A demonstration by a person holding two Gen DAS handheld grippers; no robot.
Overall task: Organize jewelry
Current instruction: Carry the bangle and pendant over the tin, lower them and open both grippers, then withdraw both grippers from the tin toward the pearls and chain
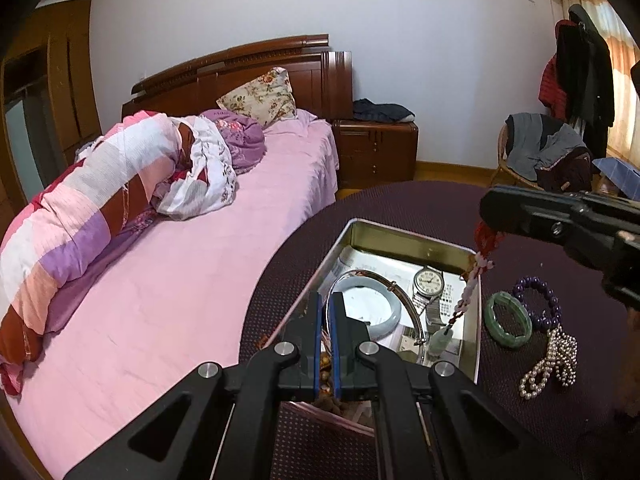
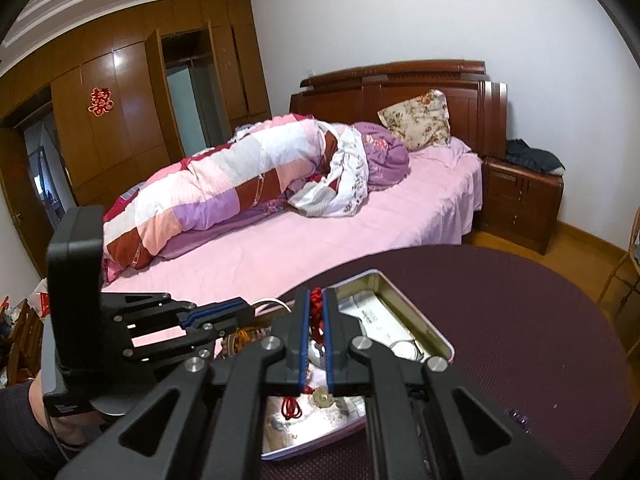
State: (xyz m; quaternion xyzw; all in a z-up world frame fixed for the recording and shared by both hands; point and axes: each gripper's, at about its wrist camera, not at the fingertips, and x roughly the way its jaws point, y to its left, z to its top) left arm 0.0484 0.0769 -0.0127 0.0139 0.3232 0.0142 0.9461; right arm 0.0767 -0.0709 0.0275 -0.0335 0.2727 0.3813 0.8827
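Your right tool (image 2: 316, 334) is pinching a red cord (image 2: 317, 316) between its blue pads, and the beaded necklace (image 1: 469, 288) is hanging from it into the tin (image 1: 476, 322), its pale pendant (image 1: 443, 338) reaching down to the tin's floor. Your left tool (image 1: 327, 338) is hovering over the tin's near edge with its fingers nearly together (whether they are gripping anything, I cannot tell). A watch (image 1: 428, 282) and a pale bangle (image 1: 382, 312) are lying in the tin. On the table (image 1: 400, 204), just beside the tin, a green bangle (image 1: 508, 319), a purple bead bracelet (image 1: 542, 300) and a pearl strand (image 1: 554, 362) are lying.
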